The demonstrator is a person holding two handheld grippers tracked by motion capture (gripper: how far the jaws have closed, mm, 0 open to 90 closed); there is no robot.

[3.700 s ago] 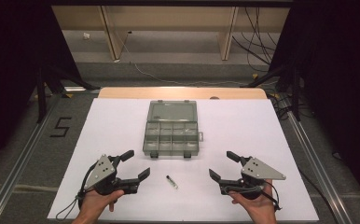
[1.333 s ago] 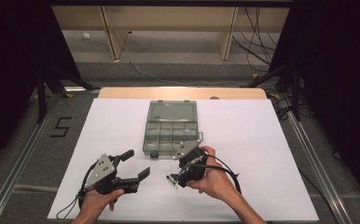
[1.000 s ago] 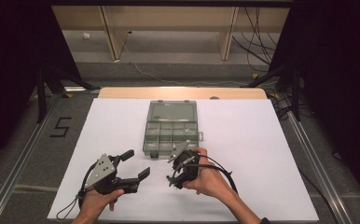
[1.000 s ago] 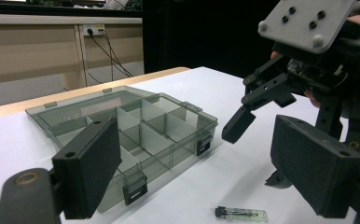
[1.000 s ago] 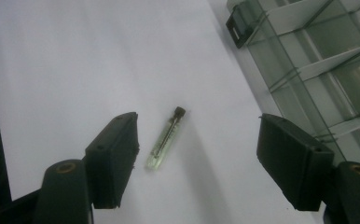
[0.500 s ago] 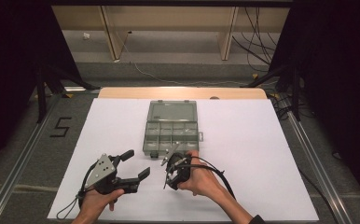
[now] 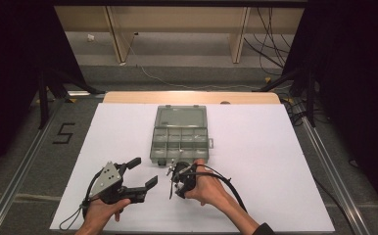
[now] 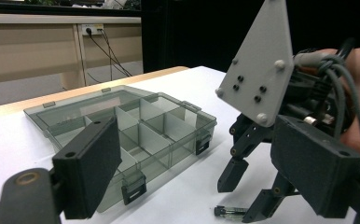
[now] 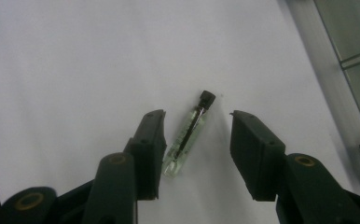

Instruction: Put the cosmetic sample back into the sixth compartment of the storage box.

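Right gripper (image 9: 194, 140) is pointed down at the white table top (image 7: 255, 147), jaws apart and straddling the small clear glass vial with a black cap (image 9: 189, 132). In the right gripper view the vial lies flat at centre frame, cap toward the top, tilted slightly off the jaw axis. The left-hand jaw looks just beside or touching the glass; the right-hand one stands clear. Nothing gripped yet. Straddling it this way puts the pads on the vial's long sides, which I'd judge is the stable pinch for a thin cylinder that would otherwise roll.

In the high view that gripper (image 7: 175, 183) sits lower centre, just below the near edge of the smoky transparent plastic compartment box (image 7: 179, 134), lid folded open toward the top of frame. Short carry to any compartment, likely why the pick is staged there.

Left gripper (image 7: 140, 171) sits lower left in the high view, jaws wide open, holding nothing, parked clear of the work. Its own view looks across at the box (image 8: 122, 130) at left centre, compartments look empty, and at the vial (image 8: 229, 211) on the table at bottom centre under the other gripper's jaws.

Judgement: pre-grasp. Next move needs a square, gentle close; off-centre contact could roll the vial.
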